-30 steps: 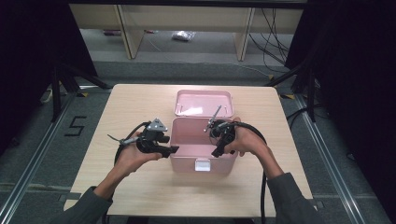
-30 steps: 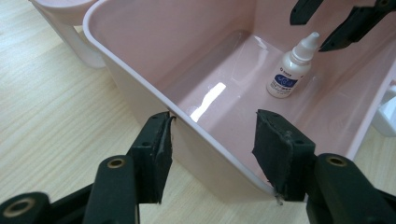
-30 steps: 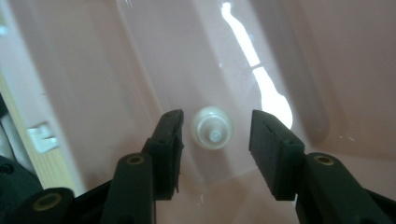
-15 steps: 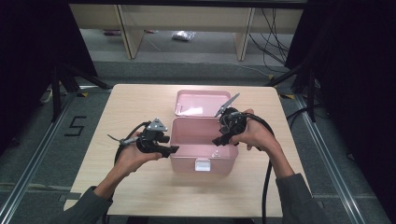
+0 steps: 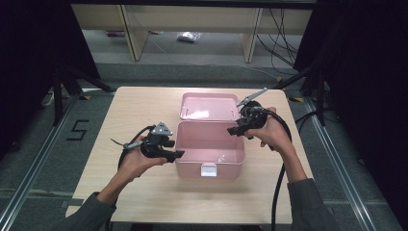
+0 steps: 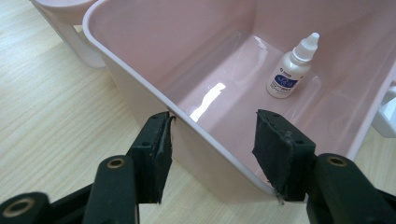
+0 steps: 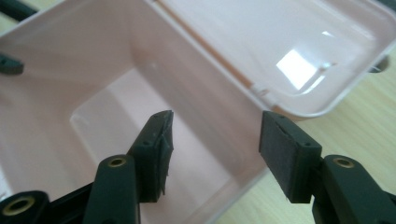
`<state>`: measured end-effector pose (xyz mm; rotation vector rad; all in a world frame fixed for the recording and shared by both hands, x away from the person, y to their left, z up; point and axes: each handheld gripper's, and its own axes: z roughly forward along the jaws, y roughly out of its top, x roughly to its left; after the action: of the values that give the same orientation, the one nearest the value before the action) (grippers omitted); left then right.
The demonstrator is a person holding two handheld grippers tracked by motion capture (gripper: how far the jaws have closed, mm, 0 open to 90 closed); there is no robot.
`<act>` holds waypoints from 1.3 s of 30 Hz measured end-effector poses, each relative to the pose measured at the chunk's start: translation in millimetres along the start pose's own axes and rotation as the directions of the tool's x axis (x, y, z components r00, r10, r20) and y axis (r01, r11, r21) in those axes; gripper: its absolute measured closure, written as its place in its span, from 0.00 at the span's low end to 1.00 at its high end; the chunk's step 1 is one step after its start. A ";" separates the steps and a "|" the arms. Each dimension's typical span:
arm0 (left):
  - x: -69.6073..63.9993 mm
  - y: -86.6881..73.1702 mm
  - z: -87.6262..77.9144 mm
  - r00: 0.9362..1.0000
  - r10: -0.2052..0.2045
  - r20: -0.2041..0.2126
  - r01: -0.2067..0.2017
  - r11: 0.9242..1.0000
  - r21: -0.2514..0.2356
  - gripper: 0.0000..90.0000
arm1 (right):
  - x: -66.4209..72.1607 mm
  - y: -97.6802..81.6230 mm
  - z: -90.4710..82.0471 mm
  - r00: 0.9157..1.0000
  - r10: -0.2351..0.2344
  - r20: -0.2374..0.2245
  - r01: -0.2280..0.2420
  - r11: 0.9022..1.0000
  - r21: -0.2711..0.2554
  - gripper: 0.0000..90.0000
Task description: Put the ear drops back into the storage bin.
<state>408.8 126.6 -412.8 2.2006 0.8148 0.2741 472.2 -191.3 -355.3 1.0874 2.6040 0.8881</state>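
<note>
Pink box (image 5: 210, 151) sits mid-table (image 5: 120, 192), lid (image 5: 208, 106) flipped open flat behind it. Inside, near the box's front wall, a small white dropper bottle (image 6: 289, 70) w/ blue label stands upright. Left gripper (image 5: 168, 153) at the box's left wall: jaws straddle the rim, one pad (image 6: 159, 149) outside touching the wall, other inside & clear, so not clamped. Right gripper (image 5: 234, 129) hovers over the box's right rear corner, jaws apart after just widening then easing in a bit, nothing between them.

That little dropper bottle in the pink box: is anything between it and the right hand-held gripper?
Nothing visible. The pink box is open, lid back, and the right hand-held gripper hovers above its rim; the dropper bottle stands alone inside.
</note>
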 end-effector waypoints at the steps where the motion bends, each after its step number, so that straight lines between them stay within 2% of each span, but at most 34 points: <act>1: -0.2 0.0 0.0 1.000 -0.001 -0.001 0.001 1.000 0.000 0.52 | -2.4 -0.2 -0.5 1.000 0.008 -0.004 -0.008 1.000 -0.017 0.51; 4: -0.7 -0.3 0.2 1.000 -0.007 -0.002 0.007 1.000 -0.002 0.52 | -11.0 -1.5 -2.4 0.999 0.033 0.023 -0.031 0.998 -0.059 0.51; 5: -0.2 0.1 0.1 1.000 0.000 -0.001 0.000 1.000 0.001 0.52 | -15.1 -1.8 -2.8 0.999 0.027 0.033 -0.025 0.997 -0.067 0.51; 8: -0.7 -0.3 0.2 1.000 -0.008 -0.001 0.008 1.000 -0.002 0.52 | -21.0 -3.0 -2.8 0.996 0.079 0.052 -0.075 0.994 -0.077 0.52; 9: -0.1 0.0 0.1 1.000 0.000 0.000 0.000 1.000 0.001 0.52 | -24.9 -3.8 -0.2 0.996 0.064 0.060 -0.058 0.993 -0.102 0.52; 10: -0.1 0.0 0.1 1.000 -0.001 0.000 0.001 1.000 0.001 0.52 | -26.3 -3.6 -1.3 0.994 0.091 0.060 -0.085 0.992 -0.094 0.52; 13: -0.5 -0.3 0.2 1.000 -0.006 0.000 0.006 1.000 -0.001 0.52 | -32.5 -4.4 0.2 0.991 0.115 0.076 -0.106 0.988 -0.110 0.51; 15: 0.3 -0.1 0.2 1.000 -0.002 0.004 0.002 1.000 0.000 0.52 | -35.8 -4.4 1.3 0.984 0.157 0.087 -0.147 0.982 -0.118 0.52; 18: -0.4 -0.5 0.2 1.000 -0.008 0.000 0.008 1.000 -0.001 0.52 | -39.9 -4.8 2.6 0.980 0.179 0.089 -0.169 0.979 -0.112 0.52; 19: -0.3 -0.5 0.2 1.000 -0.008 0.000 0.008 1.000 -0.002 0.52 | -42.3 -4.9 3.8 0.981 0.167 0.096 -0.154 0.980 -0.125 0.52; 23: -0.4 -0.6 0.3 1.000 -0.008 0.003 0.008 1.000 -0.002 0.52 | -45.3 -3.5 4.4 0.976 0.189 0.103 -0.176 0.976 -0.128 0.52; 24: -0.1 -0.6 0.6 1.000 -0.009 0.006 0.009 1.000 -0.003 0.52 | -45.6 -3.0 6.7 0.972 0.210 0.107 -0.194 0.971 -0.141 0.52; 25: -0.1 -0.7 0.7 1.000 -0.011 0.006 0.011 1.000 -0.004 0.52 | -47.6 -2.4 5.3 0.975 0.190 0.115 -0.176 0.977 -0.122 0.52; 27: -0.3 -0.7 0.7 1.000 -0.012 0.006 0.012 1.000 -0.003 0.52 | -49.7 -1.7 8.0 0.970 0.214 0.112 -0.199 0.971 -0.136 0.51; 28: -0.1 -0.7 0.8 1.000 -0.012 0.006 0.012 1.000 -0.004 0.52 | -49.7 -1.1 9.0 0.965 0.238 0.113 -0.221 0.965 -0.141 0.51; 29: 0.0 -0.7 0.7 1.000 -0.011 0.007 0.011 1.000 -0.003 0.52 | -51.2 -1.2 11.0 0.965 0.238 0.111 -0.218 0.962 -0.161 0.52; 30: 0.0 -0.7 0.7 1.000 -0.012 0.007 0.012 1.000 -0.003 0.52 | -53.0 -0.5 9.9 0.969 0.217 0.122 -0.199 0.970 -0.139 0.52; 31: -0.1 -0.7 0.8 1.000 -0.012 0.006 0.012 1.000 -0.004 0.52 | -52.5 0.2 12.2 0.964 0.238 0.117 -0.220 0.965 -0.144 0.52; 32: -0.3 -0.8 0.8 1.000 -0.013 0.007 0.013 1.000 -0.004 0.52 | -53.7 0.5 12.5 0.965 0.233 0.121 -0.215 0.966 -0.143 0.52; 34: -0.1 -0.8 0.7 1.000 -0.013 0.008 0.013 1.000 -0.004 0.52 | -53.7 2.2 14.9 0.959 0.260 0.116 -0.242 0.959 -0.149 0.52; 35: 0.0 -0.8 0.7 1.000 -0.013 0.008 0.013 1.000 -0.003 0.52 | -55.6 2.9 15.8 0.962 0.249 0.116 -0.230 0.961 -0.150 0.52; 37: -0.1 -0.9 0.7 1.000 -0.013 0.008 0.013 1.000 -0.003 0.52 | -58.5 4.9 18.5 0.957 0.263 0.120 -0.243 0.957 -0.158 0.52; 39: 0.4 -0.9 0.7 1.000 -0.014 0.010 0.014 1.000 -0.003 0.52 | -59.5 5.9 18.3 0.957 0.259 0.130 -0.238 0.959 -0.153 0.52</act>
<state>409.0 126.9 -414.0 2.1906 0.8230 0.2575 525.1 -221.1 -370.1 1.4064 2.2840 0.9776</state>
